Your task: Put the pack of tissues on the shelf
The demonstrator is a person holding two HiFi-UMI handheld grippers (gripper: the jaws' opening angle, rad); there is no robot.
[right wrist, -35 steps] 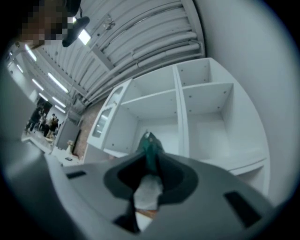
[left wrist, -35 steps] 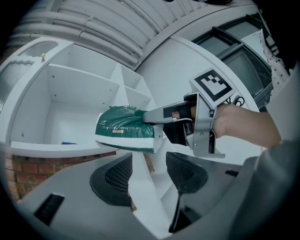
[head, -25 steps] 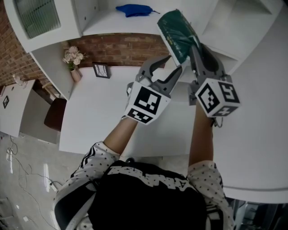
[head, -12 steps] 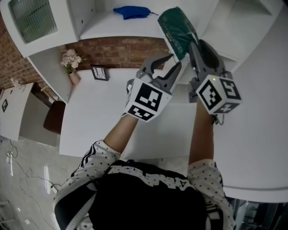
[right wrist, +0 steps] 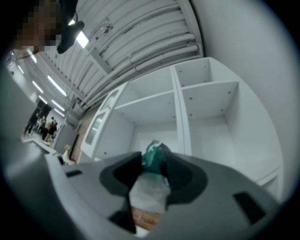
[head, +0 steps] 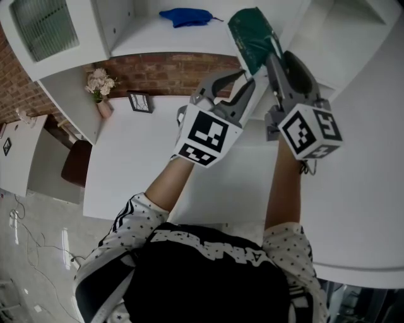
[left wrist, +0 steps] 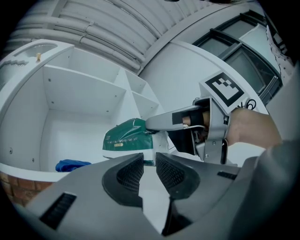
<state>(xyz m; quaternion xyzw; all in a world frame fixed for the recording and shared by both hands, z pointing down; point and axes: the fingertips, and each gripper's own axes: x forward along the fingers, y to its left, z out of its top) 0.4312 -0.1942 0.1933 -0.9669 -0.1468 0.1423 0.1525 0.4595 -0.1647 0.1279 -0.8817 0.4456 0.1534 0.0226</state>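
The green pack of tissues point(head: 251, 33) lies at the front edge of the white shelf point(head: 158, 39), up at the right. My right gripper point(head: 273, 55) reaches to it from below. Its jaws are opening, with the pack point(right wrist: 153, 154) still between them. In the left gripper view the pack point(left wrist: 126, 139) rests on the shelf board with one of the right gripper's fingers point(left wrist: 161, 121) over its top. My left gripper point(head: 243, 81) hangs just left of the right one and below the pack. Its jaws point(left wrist: 149, 161) are closing to a narrow gap with nothing in it.
A blue cloth point(head: 186, 14) lies further back on the same shelf. Below it a white table point(head: 139, 170) stands against a brick wall, with a vase of flowers point(head: 101, 85) and a small picture frame point(head: 140, 101) on it. Upright dividers point(right wrist: 180, 117) split the shelf unit.
Both grippers and the pack have risen a little toward the shelf. The left gripper's jaws have narrowed.
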